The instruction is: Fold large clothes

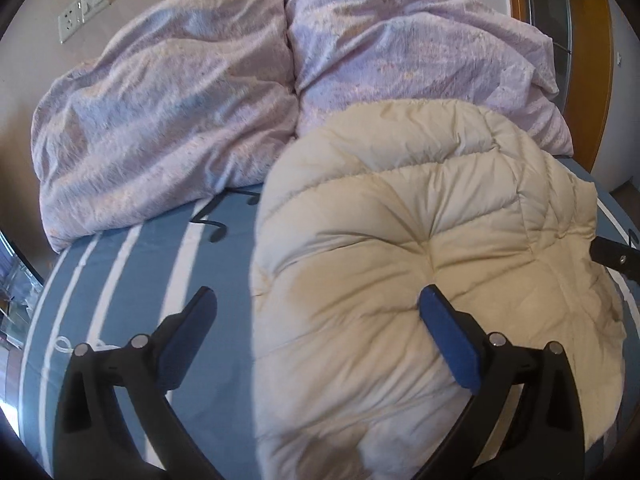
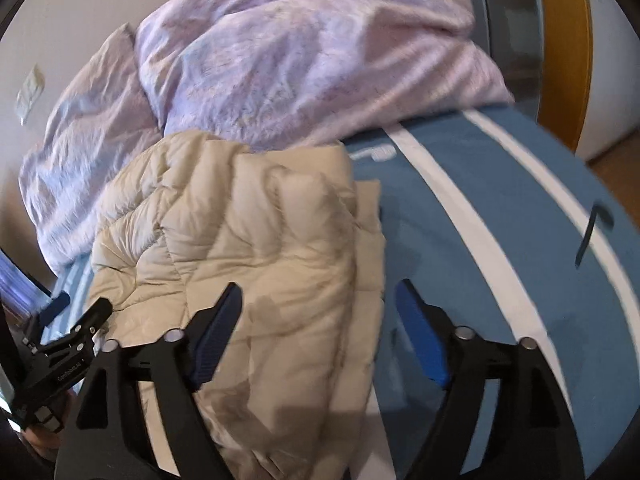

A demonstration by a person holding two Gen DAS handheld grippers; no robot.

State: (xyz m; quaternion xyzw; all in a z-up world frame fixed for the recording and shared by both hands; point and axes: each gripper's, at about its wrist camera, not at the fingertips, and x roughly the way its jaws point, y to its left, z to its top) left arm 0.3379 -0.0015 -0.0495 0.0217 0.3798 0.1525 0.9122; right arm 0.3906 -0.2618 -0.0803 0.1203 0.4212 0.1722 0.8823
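Note:
A cream quilted puffer jacket point(image 1: 432, 248) lies bunched on the blue striped bed sheet point(image 1: 132, 272). My left gripper point(image 1: 318, 300) hangs open above the jacket's left edge, and its pads press on nothing. In the right wrist view the same jacket point(image 2: 256, 232) sits folded over itself, its right edge running down the middle. My right gripper point(image 2: 320, 300) stands open over that edge; nothing is clamped between its blue pads. The left gripper point(image 2: 64, 320) shows at the lower left of that view, and a black part of the right gripper point(image 1: 616, 258) pokes in at the right of the left wrist view.
A rumpled lilac duvet point(image 1: 208, 92) is heaped across the head of the bed behind the jacket. A wall with sockets point(image 1: 84, 4) stands at the back left. A wooden door frame point(image 1: 588, 80) lies beyond the bed at the right. Bare striped sheet point(image 2: 520, 220) spreads right of the jacket.

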